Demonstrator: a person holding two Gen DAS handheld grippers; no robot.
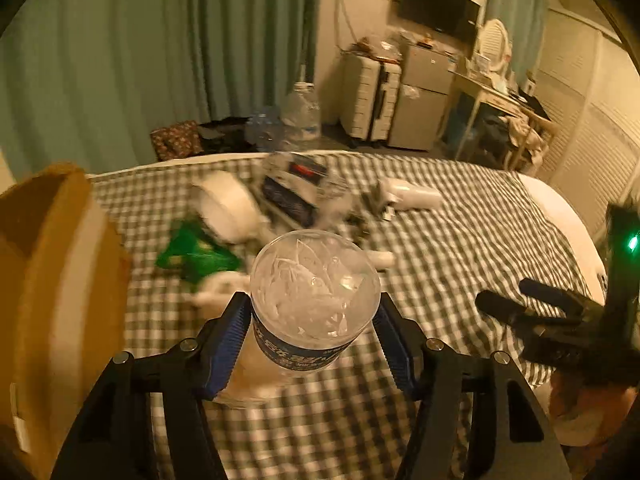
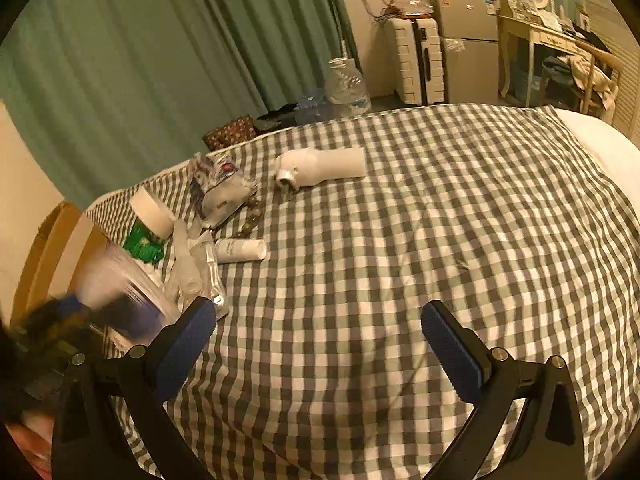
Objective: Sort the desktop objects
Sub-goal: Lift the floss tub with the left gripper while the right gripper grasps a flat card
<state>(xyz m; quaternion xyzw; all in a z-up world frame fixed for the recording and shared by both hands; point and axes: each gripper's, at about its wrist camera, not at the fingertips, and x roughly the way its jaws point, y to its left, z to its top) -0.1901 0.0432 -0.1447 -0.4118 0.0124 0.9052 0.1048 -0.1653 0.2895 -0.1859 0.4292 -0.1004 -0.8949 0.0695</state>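
Left gripper (image 1: 314, 316) clamping a clear plastic bottle (image 1: 314, 280) between its blue pads (image 1: 226, 340), the bottle's bottom facing the camera's far side and its long axis running back along the fingers, the blue label band (image 1: 298, 350) nearest the lens. Bottle hanging above the checked bedspread (image 1: 460, 240), just beside a brown cardboard box (image 1: 52, 300) rising at the left edge.

Lying beyond the bottle, blurred: a green packet (image 1: 192, 254), a white container (image 1: 226, 204), a crumpled dark-printed wrapper (image 1: 296, 188) and a white pump bottle (image 1: 412, 194) on its side.

Right gripper (image 2: 318, 338) standing wide, nothing between its fingers, hovering over bare checked cloth (image 2: 400, 240). Crowding its left side: a white-capped jar with green label (image 2: 148, 220), clear tubes (image 2: 188, 260), a small white tube (image 2: 240, 250) lying flat, a crinkled foil pouch (image 2: 218, 190), a row of small brown beads (image 2: 250, 218), and the white pump bottle (image 2: 320, 168) lying with its nozzle end toward the pouch and its long axis running left to right across the bed.

Surrounding the bed: green curtains (image 2: 160, 60), a big water jug (image 2: 346, 88) on the floor, a white suitcase (image 2: 418, 60), a small grey fridge (image 2: 468, 46), a desk (image 2: 552, 40) and a wall-mounted dark screen (image 1: 438, 6).
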